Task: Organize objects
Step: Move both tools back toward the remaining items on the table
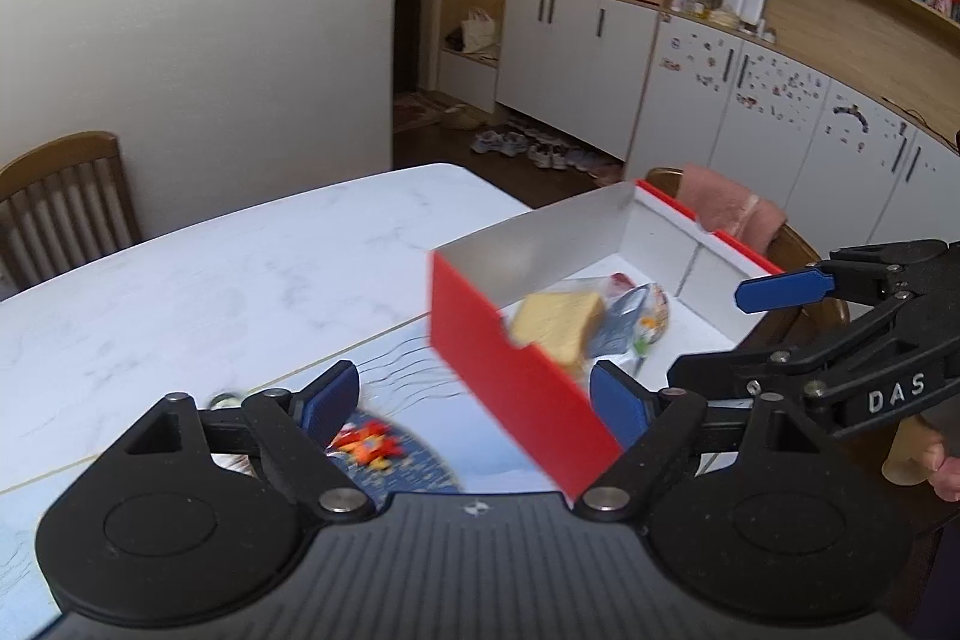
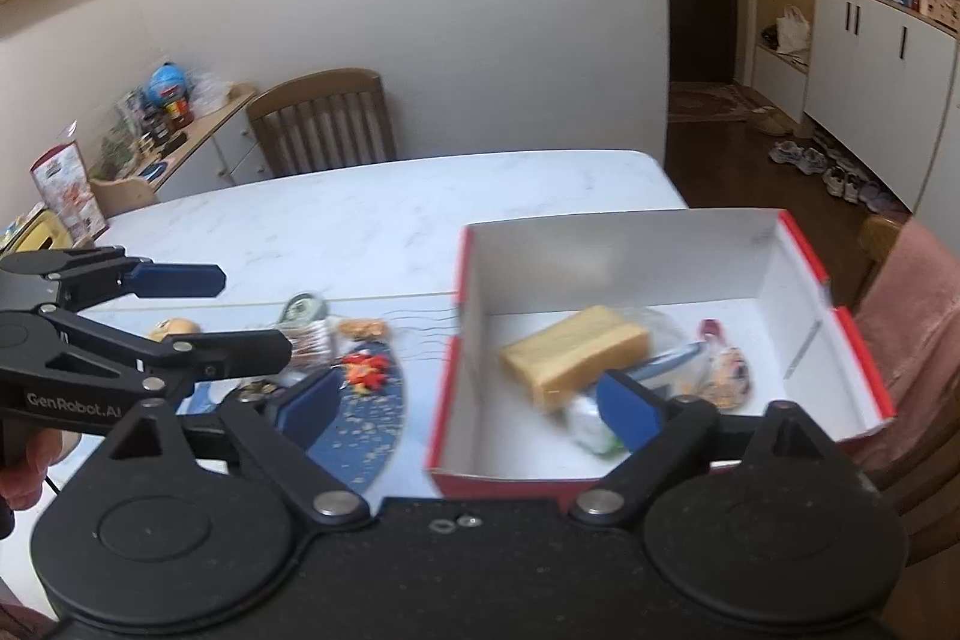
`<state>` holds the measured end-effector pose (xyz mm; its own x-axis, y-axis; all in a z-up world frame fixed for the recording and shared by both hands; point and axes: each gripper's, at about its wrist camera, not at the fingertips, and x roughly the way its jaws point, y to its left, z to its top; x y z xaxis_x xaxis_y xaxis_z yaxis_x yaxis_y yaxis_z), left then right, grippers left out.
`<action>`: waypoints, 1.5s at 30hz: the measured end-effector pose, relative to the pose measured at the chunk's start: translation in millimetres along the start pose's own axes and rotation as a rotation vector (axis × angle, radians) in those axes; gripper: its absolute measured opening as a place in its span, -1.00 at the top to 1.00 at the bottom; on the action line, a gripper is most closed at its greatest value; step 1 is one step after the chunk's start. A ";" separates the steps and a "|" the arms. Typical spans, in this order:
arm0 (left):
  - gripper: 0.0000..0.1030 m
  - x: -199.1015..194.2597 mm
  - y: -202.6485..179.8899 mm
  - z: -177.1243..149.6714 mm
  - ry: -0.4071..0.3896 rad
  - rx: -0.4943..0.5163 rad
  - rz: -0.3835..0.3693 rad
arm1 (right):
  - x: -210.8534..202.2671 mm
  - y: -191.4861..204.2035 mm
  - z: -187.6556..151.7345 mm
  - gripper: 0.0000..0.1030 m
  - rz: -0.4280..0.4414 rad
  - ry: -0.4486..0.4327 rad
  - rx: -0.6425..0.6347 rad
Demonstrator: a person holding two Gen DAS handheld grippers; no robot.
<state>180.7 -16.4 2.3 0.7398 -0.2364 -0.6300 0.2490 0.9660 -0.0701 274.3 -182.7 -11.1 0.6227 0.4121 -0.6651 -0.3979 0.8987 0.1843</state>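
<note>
A red box with a white inside [image 2: 618, 250] [image 1: 516, 376] stands at the right end of the white table [image 2: 372, 214]. In it lie a yellow block [image 2: 576, 352] [image 1: 561, 325] and several snack packets [image 2: 723, 370] [image 1: 636, 316]. More small packets [image 2: 312, 319] lie left of the box on a blue printed mat [image 2: 372, 418]. My left gripper [image 1: 474, 409] is open and empty above the box's near left corner. My right gripper [image 2: 471, 409] is open and empty above the box's left wall. Each gripper shows in the other's view.
Wooden chairs stand at the far side [image 2: 327, 121] and at the right, one draped with a pink towel [image 2: 918, 316]. A low shelf with clutter [image 2: 150, 124] is at the left. White cabinets [image 1: 750, 100] and shoes on the floor [image 1: 540, 151] lie beyond.
</note>
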 end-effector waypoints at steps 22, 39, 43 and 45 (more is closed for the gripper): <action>-0.97 -44.8 135.7 -77.7 0.026 -0.150 0.044 | 53.3 95.6 -15.6 -0.96 0.010 0.090 -0.012; -0.98 -11.9 229.2 -119.2 0.107 -0.066 0.166 | 117.6 144.3 -21.7 -0.95 0.025 0.188 -0.053; -0.98 2.8 239.5 -124.7 0.116 -0.011 0.159 | 132.1 150.3 -22.8 -0.95 0.019 0.210 -0.054; -0.98 10.1 243.0 -124.4 0.118 0.012 0.159 | 139.7 152.9 -22.1 -0.95 0.013 0.220 -0.047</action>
<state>170.9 229.0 -117.3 0.6922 -0.0661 -0.7187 0.1430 0.9886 0.0467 285.5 9.0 -91.9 0.4575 0.3761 -0.8057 -0.4387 0.8837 0.1634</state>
